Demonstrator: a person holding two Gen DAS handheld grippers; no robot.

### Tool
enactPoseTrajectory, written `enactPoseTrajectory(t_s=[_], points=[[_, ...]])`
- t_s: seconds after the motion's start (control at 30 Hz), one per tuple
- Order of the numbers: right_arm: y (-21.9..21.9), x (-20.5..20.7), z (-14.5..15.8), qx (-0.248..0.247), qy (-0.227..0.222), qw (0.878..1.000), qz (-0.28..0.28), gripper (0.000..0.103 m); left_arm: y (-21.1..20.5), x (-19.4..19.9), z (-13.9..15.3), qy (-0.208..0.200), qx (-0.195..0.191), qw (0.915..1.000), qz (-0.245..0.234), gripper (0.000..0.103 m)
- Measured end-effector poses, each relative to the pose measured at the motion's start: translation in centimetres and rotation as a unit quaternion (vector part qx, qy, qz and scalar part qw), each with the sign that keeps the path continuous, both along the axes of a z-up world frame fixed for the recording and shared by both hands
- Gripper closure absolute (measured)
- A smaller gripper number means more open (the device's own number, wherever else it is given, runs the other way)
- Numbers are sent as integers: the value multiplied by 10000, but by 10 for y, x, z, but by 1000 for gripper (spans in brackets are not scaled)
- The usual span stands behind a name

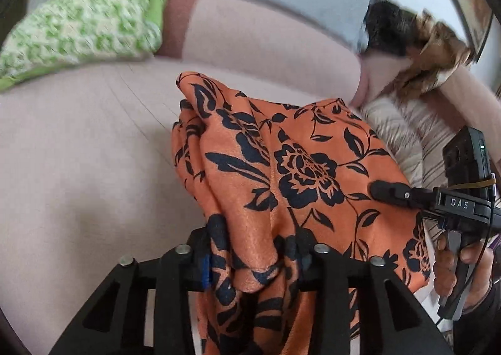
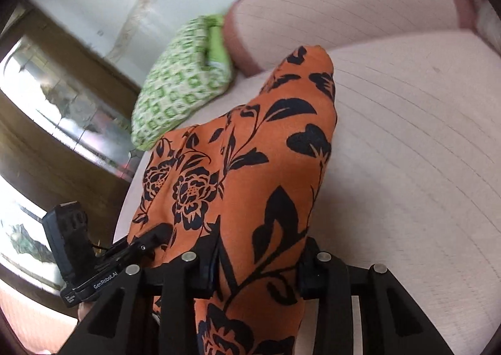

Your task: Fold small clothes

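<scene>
Orange cloth [image 1: 281, 167] with a black flower print is lifted above a pale pink sofa seat [image 1: 78, 151] and hangs bunched between the two tools; in the left wrist view the left gripper [image 1: 255, 248] sits at 6 o'clock with its jaws narrowed onto a gathered fold of the cloth, which spills up toward 12 o'clock and down past the lower edge; the right gripper [image 1: 388, 190] enters that view at 3 o'clock, its black finger lying against the cloth, with the person's hand [image 1: 454, 264] on the handle at 4 o'clock; in the right wrist view the right gripper [image 2: 256, 261] sits at 6 o'clock, jaws closed in on a thick band of the cloth [image 2: 250, 151] that rises toward 12 o'clock; the left gripper [image 2: 153, 239] appears there at 8 o'clock, its tip touching the cloth edge; a green and white patterned cushion [image 1: 84, 23] lies at 10 o'clock in the left view, against the sofa back [image 1: 266, 42]; a striped beige fabric [image 1: 404, 126] lies at 3 o'clock, beside the cloth; motion blur softens the background.
</scene>
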State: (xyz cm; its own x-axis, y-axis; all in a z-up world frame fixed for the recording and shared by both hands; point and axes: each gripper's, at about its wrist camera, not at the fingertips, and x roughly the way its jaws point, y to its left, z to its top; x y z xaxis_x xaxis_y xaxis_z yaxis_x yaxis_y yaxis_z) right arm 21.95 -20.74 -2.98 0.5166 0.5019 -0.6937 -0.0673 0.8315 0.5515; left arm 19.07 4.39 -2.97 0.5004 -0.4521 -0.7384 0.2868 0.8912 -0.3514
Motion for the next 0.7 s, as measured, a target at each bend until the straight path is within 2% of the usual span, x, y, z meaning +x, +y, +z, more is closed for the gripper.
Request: enactPoseTrajectory(t_s=[0.03,0.07,0.1,0.13,0.17,0.23,0.27,0.33,0.4,0.43,0.5,0.53,0.57,0.6,0.63,0.7], points=[[-11,1,-18,-87,153,9997,-152,55,-10,8,-16,201,139,9997,-17,56],[-22,3,-40,-183,512,9979,-346,50,-20,13,-37,487,323,9983,-67,53],[-31,1,-62,-371,945,9927,-653,41,-25,16,-53,740,450,9961,-149,41],[-38,-5,-70,-292,968,9918,-775,33,-24,14,-55,718,407,9965,-122,40],[-42,-13,-67,-155,710,9939,-835,33,-17,11,-50,622,330,9975,-37,39],[-40,-26,-48,-571,404,9922,-1027,32,-5,3,-34,438,300,9986,30,39],[-38,-31,-35,-614,194,9927,-1023,32,3,-5,-18,166,361,9991,113,39],[-30,-39,-9,-573,-213,9944,-863,32,13,-17,1,-119,365,9992,98,39],[-16,-39,12,-356,-421,9970,-544,32,14,-27,15,-299,302,9991,17,39],[-14,-41,15,-141,-454,9982,-369,30,11,-34,15,-361,254,9990,-100,39],[-6,-42,8,276,-320,9991,-30,23,1,-34,2,-347,454,9982,-188,39],[-2,-39,-5,365,-132,9992,52,22,-5,-32,-10,-227,699,9971,-184,39],[-1,-32,-25,311,241,9992,18,23,-9,-25,-29,67,923,9956,-173,37],[-5,-29,-38,352,461,9983,-59,23,-9,-20,-45,382,912,9950,-161,37],[-8,-31,-39,437,410,9981,-167,24,-4,-20,-48,466,807,9956,-90,37],[-4,-38,-16,326,170,9992,-128,24,0,-25,-37,294,773,9966,1,37]])
